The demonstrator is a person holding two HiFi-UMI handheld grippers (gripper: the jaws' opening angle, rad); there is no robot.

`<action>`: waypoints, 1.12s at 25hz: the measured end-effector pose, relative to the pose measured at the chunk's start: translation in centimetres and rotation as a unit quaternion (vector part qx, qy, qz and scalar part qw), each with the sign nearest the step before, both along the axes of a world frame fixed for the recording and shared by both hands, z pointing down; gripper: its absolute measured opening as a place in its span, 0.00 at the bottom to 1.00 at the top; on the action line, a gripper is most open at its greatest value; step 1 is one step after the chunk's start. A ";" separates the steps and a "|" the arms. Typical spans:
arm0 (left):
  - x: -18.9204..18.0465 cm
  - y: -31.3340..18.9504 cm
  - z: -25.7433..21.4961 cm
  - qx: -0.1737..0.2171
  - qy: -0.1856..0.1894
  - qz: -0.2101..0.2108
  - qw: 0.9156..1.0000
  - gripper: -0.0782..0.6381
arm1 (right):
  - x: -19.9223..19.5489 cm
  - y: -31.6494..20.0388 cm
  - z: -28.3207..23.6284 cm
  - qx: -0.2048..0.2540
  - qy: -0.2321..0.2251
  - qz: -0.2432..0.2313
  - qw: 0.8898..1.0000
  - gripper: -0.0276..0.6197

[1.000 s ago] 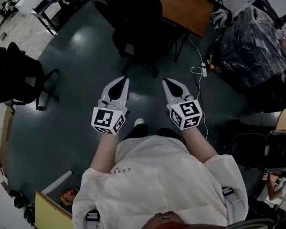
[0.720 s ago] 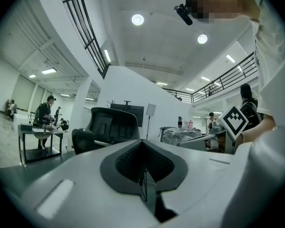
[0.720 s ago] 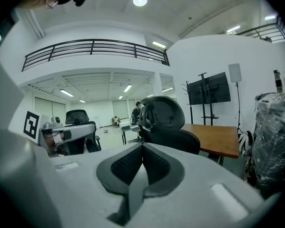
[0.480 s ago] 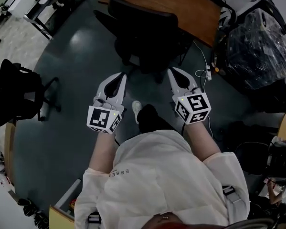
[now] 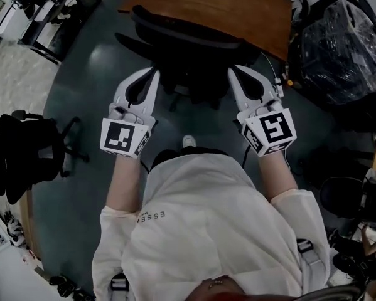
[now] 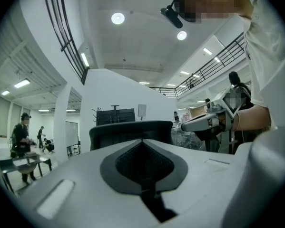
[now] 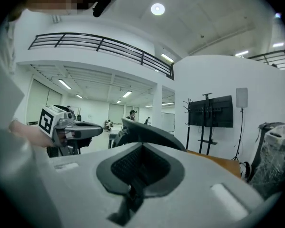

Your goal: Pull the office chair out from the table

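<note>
we hold the left gripper (image 5: 152, 74) and right gripper (image 5: 233, 71) pressed together, both empty, tips just beside the office chair (image 5: 186, 46) back; contact unclear.

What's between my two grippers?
Head view: the office chair lies between the tips of the left gripper and right gripper; dark floor and a shoe nearer the person.

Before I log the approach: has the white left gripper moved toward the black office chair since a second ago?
Yes, forward: the white left gripper, earlier short of the black office chair, now reaches beside its backrest.
</note>
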State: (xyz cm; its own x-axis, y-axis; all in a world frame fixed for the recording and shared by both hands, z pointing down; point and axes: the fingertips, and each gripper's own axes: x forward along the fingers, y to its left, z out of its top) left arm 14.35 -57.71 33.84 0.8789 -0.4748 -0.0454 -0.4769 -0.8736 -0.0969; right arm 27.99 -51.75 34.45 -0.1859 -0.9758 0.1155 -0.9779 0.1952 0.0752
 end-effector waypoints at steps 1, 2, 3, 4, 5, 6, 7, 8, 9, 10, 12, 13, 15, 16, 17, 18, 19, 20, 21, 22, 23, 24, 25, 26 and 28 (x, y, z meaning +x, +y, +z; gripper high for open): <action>0.2 -0.9 -0.6 0.013 -0.005 0.010 1.000 0.13 | -0.2 -0.6 -0.5 0.001 0.009 0.001 1.000 0.03; 0.4 -1.7 -1.2 0.026 -0.010 0.021 0.999 0.13 | -0.5 -1.1 -0.9 -0.001 0.019 0.003 1.000 0.03; 0.6 -2.3 -1.7 0.040 -0.017 0.034 0.999 0.13 | -0.8 -1.6 -1.2 -0.003 0.031 0.006 0.999 0.03; 0.7 -2.8 -2.1 0.057 -0.029 0.048 0.997 0.13 | -1.1 -1.9 -1.7 -0.004 0.045 0.012 0.999 0.03; 1.0 -3.2 -2.5 0.078 -0.047 0.065 0.994 0.13 | -1.4 -2.2 -2.3 -0.002 0.059 0.018 0.998 0.03; 1.3 -3.6 -2.9 0.104 -0.073 0.084 0.988 0.13 | -1.7 -2.6 -2.9 0.000 0.075 0.024 0.997 0.03; 1.6 -4.0 -3.2 0.133 -0.102 0.101 0.981 0.13 | -2.1 -2.9 -3.7 0.001 0.093 0.027 0.995 0.03; 1.8 -4.4 -3.3 0.163 -0.133 0.115 0.971 0.13 | -2.6 -3.2 -4.3 -0.001 0.116 0.026 0.993 0.03; 2.0 -4.8 -3.4 0.191 -0.164 0.127 0.960 0.13 | -3.1 -3.6 -4.6 -0.008 0.144 0.021 0.989 0.03; 2.2 -5.2 -3.2 0.216 -0.193 0.138 0.947 0.13 | -3.5 -4.1 -4.7 -0.021 0.177 0.012 0.984 0.18; 2.7 -6.0 -2.3 0.257 -0.247 0.165 0.920 0.28 | -4.0 -5.0 -4.3 -0.054 0.243 -0.002 0.968 0.40; 3.0 -6.5 -2.0 0.276 -0.271 0.178 0.905 0.42 | -4.0 -5.5 -4.1 -0.065 0.272 -0.008 0.960 0.41; 3.5 -7.3 -1.5 0.306 -0.311 0.196 0.878 0.47 | -4.0 -6.3 -3.3 -0.086 0.315 -0.024 0.945 0.44; 3.7 -7.5 -1.2 0.317 -0.328 0.204 0.866 0.50 | -4.0 -6.6 -2.6 -0.103 0.328 -0.034 0.939 0.45; 3.9 -7.7 -0.8 0.324 -0.345 0.214 0.855 0.51 | -4.1 -6.8 -1.9 -0.122 0.336 -0.044 0.933 0.45; 4.2 -7.8 -0.5 0.328 -0.360 0.226 0.844 0.51 | -4.0 -7.0 -1.2 -0.141 0.343 -0.052 0.927 0.45; 4.5 -7.8 -0.2 0.331 -0.371 0.241 0.834 0.51 | -3.9 -7.2 -0.6 -0.160 0.354 -0.060 0.919 0.45; 4.9 -7.8 0.1 0.331 -0.378 0.257 0.826 0.50 | -3.8 -7.5 -0.1 -0.178 0.368 -0.067 0.910 0.47; 5.3 -7.7 0.3 0.330 -0.383 0.271 0.819 0.47 | -3.8 -7.8 0.3 -0.195 0.382 -0.075 0.900 0.47; 5.6 -7.7 0.5 0.330 -0.387 0.282 0.814 0.44 | -3.9 -8.1 0.7 -0.210 0.394 -0.084 0.891 0.47; 5.9 -7.8 0.8 0.331 -0.391 0.290 0.808 0.41 | -4.0 -8.5 1.1 -0.223 0.401 -0.092 0.884 0.47; 6.0 -7.9 1.0 0.334 -0.396 0.297 0.802 0.40 | -4.2 -8.9 1.4 -0.235 0.403 -0.100 0.879 0.47; 6.1 -7.9 1.3 0.338 -0.402 0.301 0.796 0.38 | -4.3 -9.3 1.8 -0.245 0.402 -0.105 0.876 0.47; 6.1 -8.0 1.5 0.344 -0.407 0.305 0.789 0.38 | -4.3 -9.7 2.2 -0.253 0.404 -0.107 0.872 0.44; 6.1 -8.1 2.0 0.364 -0.421 0.306 0.772 0.34 | -4.0 -10.2 2.9 -0.263 0.430 -0.101 0.858 0.21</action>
State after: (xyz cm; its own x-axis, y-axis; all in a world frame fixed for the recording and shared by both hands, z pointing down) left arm 20.49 -65.82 35.83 0.7920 -0.0764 0.6057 0.5042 -0.4774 -0.7196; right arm 23.98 -61.93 37.34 0.0288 -0.7047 0.7089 -0.5475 0.5822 0.6011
